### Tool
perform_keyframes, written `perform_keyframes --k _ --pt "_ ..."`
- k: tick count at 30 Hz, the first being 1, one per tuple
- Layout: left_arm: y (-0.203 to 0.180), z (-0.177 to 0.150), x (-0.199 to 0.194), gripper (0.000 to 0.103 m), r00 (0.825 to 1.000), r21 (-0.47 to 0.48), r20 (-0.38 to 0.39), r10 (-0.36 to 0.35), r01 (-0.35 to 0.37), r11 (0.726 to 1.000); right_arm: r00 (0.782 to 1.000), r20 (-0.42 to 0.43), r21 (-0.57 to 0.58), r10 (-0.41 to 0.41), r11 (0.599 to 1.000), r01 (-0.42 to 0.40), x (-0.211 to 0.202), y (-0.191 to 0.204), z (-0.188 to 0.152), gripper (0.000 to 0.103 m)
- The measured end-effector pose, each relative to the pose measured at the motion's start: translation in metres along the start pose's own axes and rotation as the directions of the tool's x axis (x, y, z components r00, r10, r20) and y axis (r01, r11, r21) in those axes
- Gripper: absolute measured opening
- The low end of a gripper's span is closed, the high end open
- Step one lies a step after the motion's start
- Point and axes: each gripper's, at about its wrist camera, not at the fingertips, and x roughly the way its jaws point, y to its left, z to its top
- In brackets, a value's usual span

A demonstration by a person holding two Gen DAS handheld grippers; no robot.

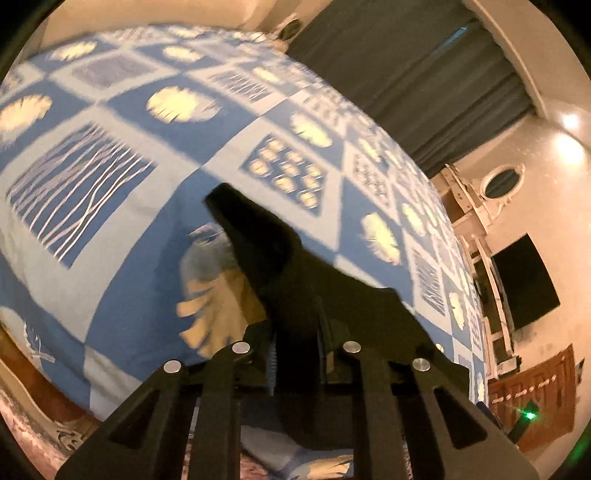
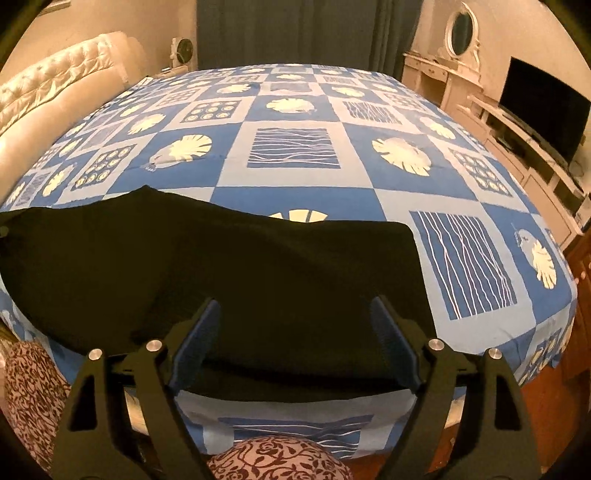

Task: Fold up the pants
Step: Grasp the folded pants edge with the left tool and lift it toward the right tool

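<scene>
Both tools are showing in their own views. Left tool is sitting low and centre in the left wrist view, tilted so the bed is sloping across the frame from upper left to lower right; its fingers are closed together on a fold of the black pants, and the cloth is rising from the fingertips in a dark peak toward the middle of the frame. Right tool is sitting at the bottom centre of the right wrist view, level and pointing straight across the bed; its two blue-padded fingers are standing wide apart, gripping nothing, with the pants lying between and beyond them.

One pair of pants is showing. In the right wrist view it is spreading as a broad black sheet across the lower left and centre of the frame, lying on the near edge of the bed, its right edge ending just beside a blue square with wavy white lines.

One bed is showing, covered by one blue and white patterned bedspread. One padded cream headboard is lying at the upper left, one dark curtain at the top centre, one oval mirror at the upper right, and one dark television on the right edge.
</scene>
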Motion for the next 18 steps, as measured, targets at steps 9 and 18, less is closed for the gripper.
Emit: perform_keyframes --k 9,18 --pt "-0.107 -0.015 -0.005 0.016 0.998 0.226 0.044 -0.036 0.025 0.974 1.0 0.006 0.058 0.018 0.998 -0.019 -0.004 -0.021 0.005 0.083" --pt "-0.234 -0.076 0.032 0.016 0.993 0.459 -0.05 -0.107 0.118 0.881 0.998 0.021 0.235 0.063 0.97 -0.066 -0.01 -0.081 0.011 0.084"
